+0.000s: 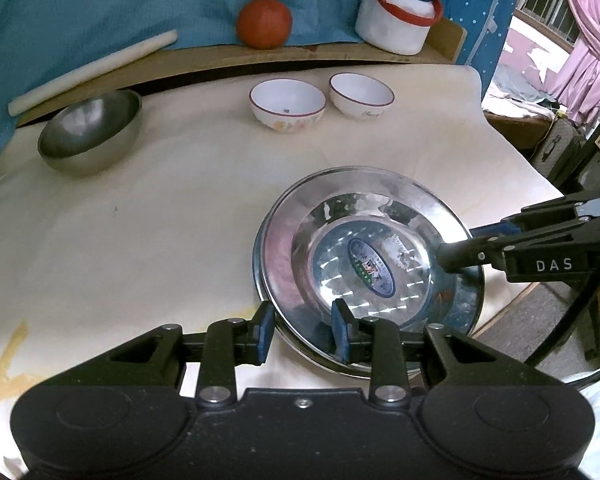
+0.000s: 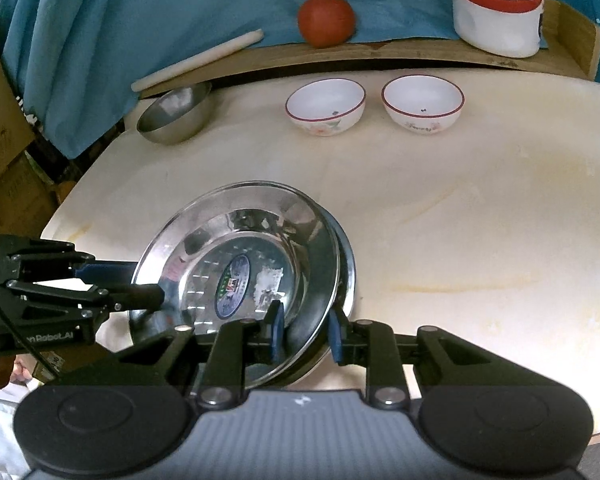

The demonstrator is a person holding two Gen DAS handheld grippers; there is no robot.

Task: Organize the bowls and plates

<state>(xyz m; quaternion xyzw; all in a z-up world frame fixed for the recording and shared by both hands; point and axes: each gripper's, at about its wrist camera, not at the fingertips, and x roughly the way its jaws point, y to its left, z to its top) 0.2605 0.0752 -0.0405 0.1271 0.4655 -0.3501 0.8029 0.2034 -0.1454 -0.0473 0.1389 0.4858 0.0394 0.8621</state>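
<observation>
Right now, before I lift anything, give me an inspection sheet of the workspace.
Surface: cream table cover, yellowish stains.
Job's things: two stacked shiny steel plates, upper tilted; grey steel bowl; red-rimmed white ceramic bowl beside a matching bowl.
Clutter: orange-red ball, white rod, white red-handled jug on wooden ledge.
Grippers: left gripper, right gripper: fingers apparently clamped on the plates' rim.
Cables: black cable beside right gripper.
Surroundings: teal cloth, pink curtain, cardboard boxes.
</observation>
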